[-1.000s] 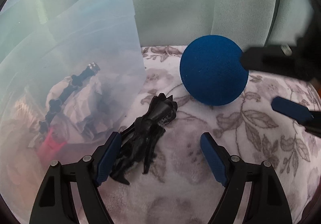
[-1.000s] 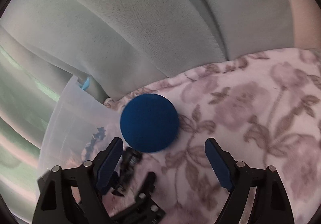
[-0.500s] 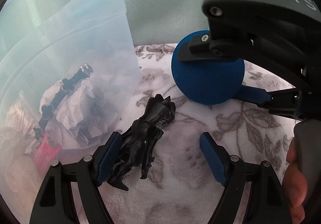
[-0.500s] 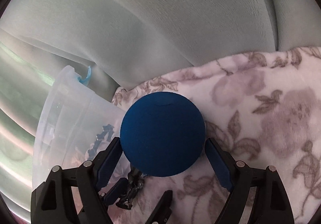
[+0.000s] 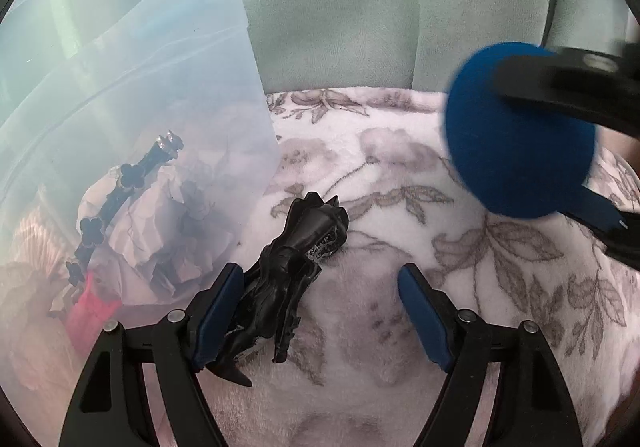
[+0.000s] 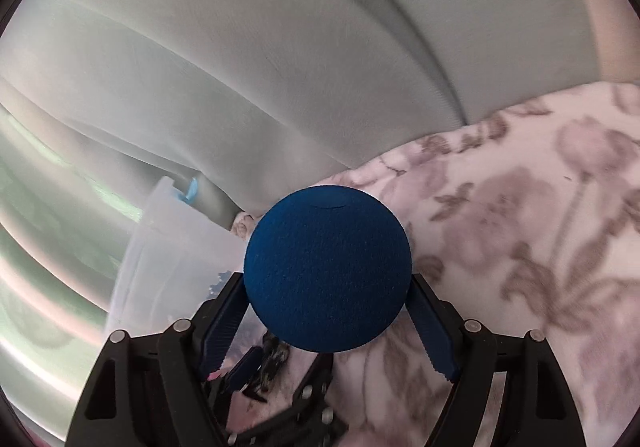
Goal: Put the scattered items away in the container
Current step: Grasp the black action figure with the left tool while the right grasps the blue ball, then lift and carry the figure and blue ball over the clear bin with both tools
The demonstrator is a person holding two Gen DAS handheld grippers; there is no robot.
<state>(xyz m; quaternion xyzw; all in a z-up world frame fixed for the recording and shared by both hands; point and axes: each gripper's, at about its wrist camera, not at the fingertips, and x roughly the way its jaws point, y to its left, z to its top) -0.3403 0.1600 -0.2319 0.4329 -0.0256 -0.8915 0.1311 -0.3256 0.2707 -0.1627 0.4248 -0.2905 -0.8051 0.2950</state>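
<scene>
On a floral blanket (image 5: 360, 175), the right gripper (image 6: 328, 311) clamps the ball (image 6: 328, 271), light, squashy foam. At eight o'clock the tub (image 6: 172, 247). The left gripper (image 5: 320, 311), jaws closing, straddles a rigid black toy (image 5: 296, 267); grasp its body.

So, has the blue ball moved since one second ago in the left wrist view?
Yes. The blue ball has shifted right and off the floral blanket, away from the plastic container.

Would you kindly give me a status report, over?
Right tongs clamped on blue ball. Left tongs open over black toy. Clear bin beside it, nothing between.
</scene>
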